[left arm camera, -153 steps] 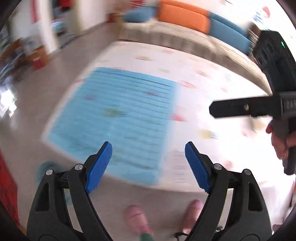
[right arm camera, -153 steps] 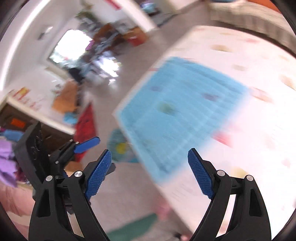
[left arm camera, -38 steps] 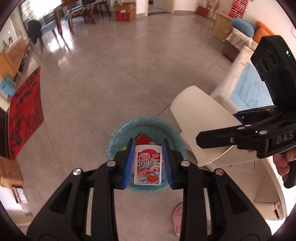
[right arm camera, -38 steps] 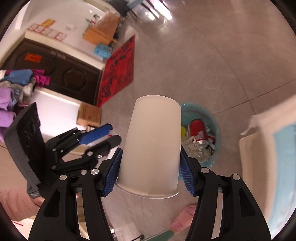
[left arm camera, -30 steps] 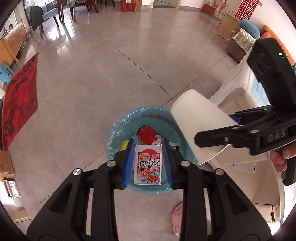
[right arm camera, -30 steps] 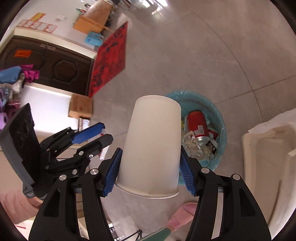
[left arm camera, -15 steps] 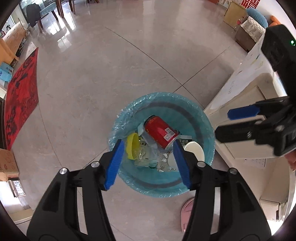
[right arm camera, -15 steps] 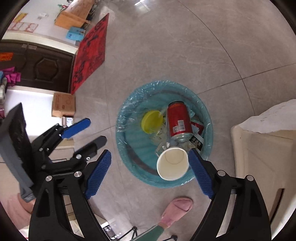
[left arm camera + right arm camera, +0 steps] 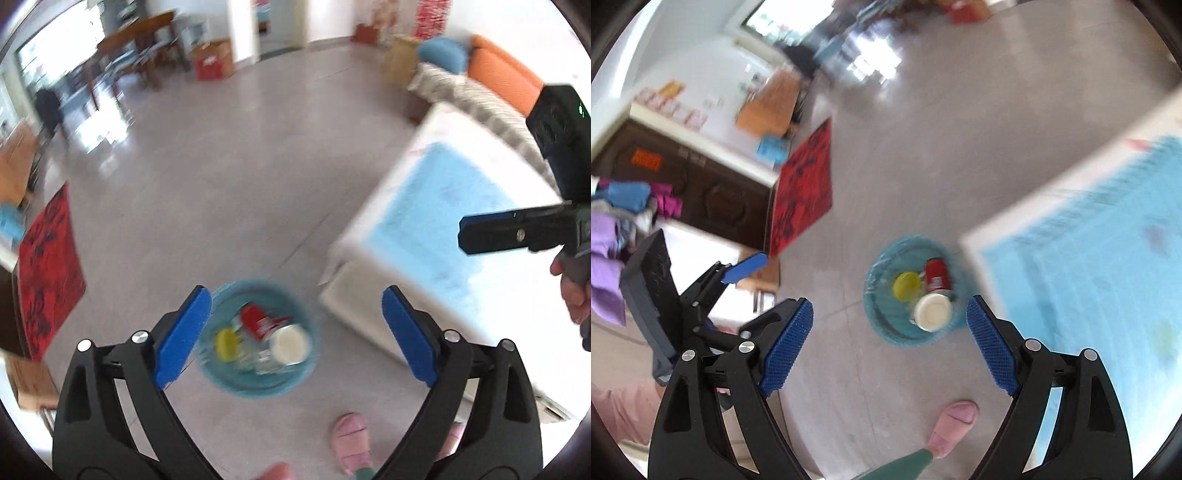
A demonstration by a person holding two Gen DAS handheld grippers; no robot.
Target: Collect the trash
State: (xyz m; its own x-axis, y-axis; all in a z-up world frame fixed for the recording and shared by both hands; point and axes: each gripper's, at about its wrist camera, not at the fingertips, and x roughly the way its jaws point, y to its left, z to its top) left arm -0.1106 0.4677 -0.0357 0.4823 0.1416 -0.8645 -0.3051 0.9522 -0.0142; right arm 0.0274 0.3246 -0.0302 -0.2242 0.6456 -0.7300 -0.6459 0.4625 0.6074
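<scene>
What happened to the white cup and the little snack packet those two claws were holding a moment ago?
Both were let go into the blue bin. The white cup now lies there beside the red can; the packet is lost in blur. The left gripper, its jaws just opening, and the right gripper are empty and farther from the bin. The bin itself stayed put.

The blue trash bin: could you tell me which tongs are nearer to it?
Left, apparently: the left tongs hang open right over the bin; the right tongs, also open, see it smaller, farther off.
</scene>
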